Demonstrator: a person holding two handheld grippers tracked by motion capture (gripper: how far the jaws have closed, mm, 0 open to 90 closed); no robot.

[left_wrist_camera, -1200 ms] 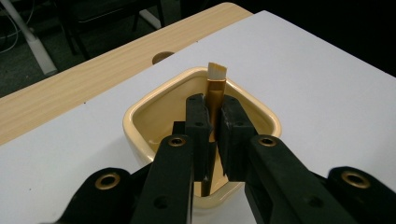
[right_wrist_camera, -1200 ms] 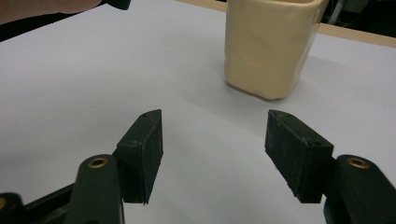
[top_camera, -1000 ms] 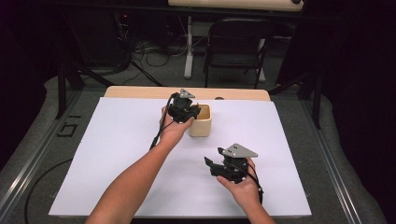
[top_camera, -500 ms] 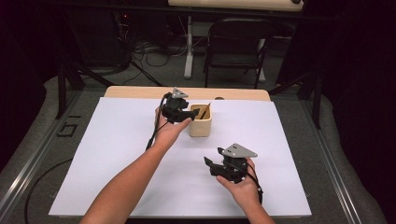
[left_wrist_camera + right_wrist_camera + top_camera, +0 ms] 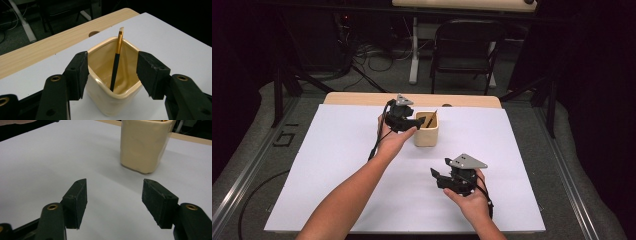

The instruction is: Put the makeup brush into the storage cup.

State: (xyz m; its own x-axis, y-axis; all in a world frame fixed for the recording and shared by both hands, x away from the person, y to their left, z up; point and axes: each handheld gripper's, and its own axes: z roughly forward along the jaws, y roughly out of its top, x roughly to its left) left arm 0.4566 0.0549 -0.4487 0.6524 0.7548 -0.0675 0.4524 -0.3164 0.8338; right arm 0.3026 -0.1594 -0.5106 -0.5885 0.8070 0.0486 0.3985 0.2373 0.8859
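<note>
On the white tabletop (image 5: 337, 165) we see a cream cup (image 5: 110, 82) holding a black-and-gold brush (image 5: 116, 63), just before the left tongs (image 5: 112, 72). Their jaws, just opened, straddle the cup's rim without pressing it. Our right tongs (image 5: 115, 200) gape empty, the cup well beyond them.

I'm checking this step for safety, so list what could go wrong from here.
1. The left gripper has just been opening, its jaws now straddling the cream square ceramic cup; pulling back carelessly could clip the rim and tip it.
2. The slim black-and-gold brush leans loosely inside, its tip above the rim; a knock might flick it out.
3. The cup stands toward the far side of the white sheet; a hard shove could send it to the wooden edge.
</note>
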